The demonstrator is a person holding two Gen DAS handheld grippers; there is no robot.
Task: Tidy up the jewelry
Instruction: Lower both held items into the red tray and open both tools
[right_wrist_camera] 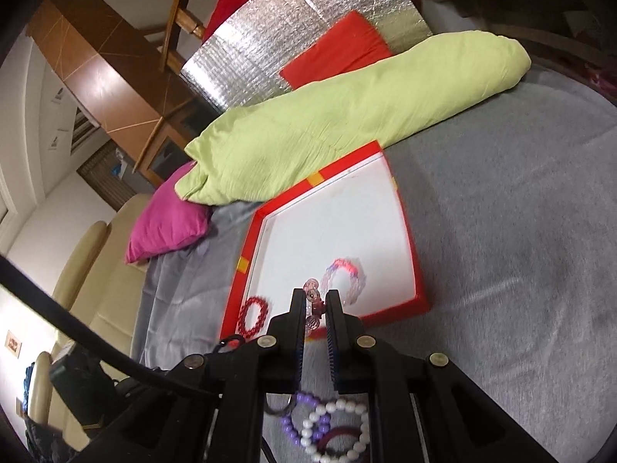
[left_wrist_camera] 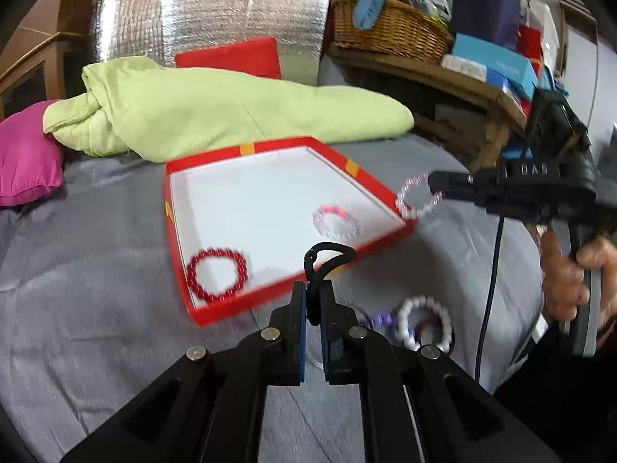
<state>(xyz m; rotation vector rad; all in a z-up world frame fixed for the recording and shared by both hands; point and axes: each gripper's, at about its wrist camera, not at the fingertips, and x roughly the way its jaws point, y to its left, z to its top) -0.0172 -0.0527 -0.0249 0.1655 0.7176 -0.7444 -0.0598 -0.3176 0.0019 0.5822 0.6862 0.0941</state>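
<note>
A shallow red box (left_wrist_camera: 376,183) with a white floor lies on the grey bedspread; it also shows in the right wrist view (right_wrist_camera: 246,254). Inside lie a dark red bead bracelet (left_wrist_camera: 217,276) and a clear bracelet with a red part (left_wrist_camera: 335,223). My left gripper (left_wrist_camera: 313,301) is shut on a black cord loop (left_wrist_camera: 326,260) just in front of the box's near wall. My right gripper (right_wrist_camera: 313,301) is shut on a clear pink bead bracelet (left_wrist_camera: 418,196), held above the box's right corner. A white bead bracelet (left_wrist_camera: 422,322), a purple one (right_wrist_camera: 293,418) and a dark red band (right_wrist_camera: 339,434) lie loose on the bedspread.
A light green quilt (left_wrist_camera: 216,110) lies behind the box, with a magenta pillow (left_wrist_camera: 27,154) to its left. A red cushion (left_wrist_camera: 231,58) leans on silver foil. A wooden bench with a wicker basket (left_wrist_camera: 389,27) and boxes stands at the right.
</note>
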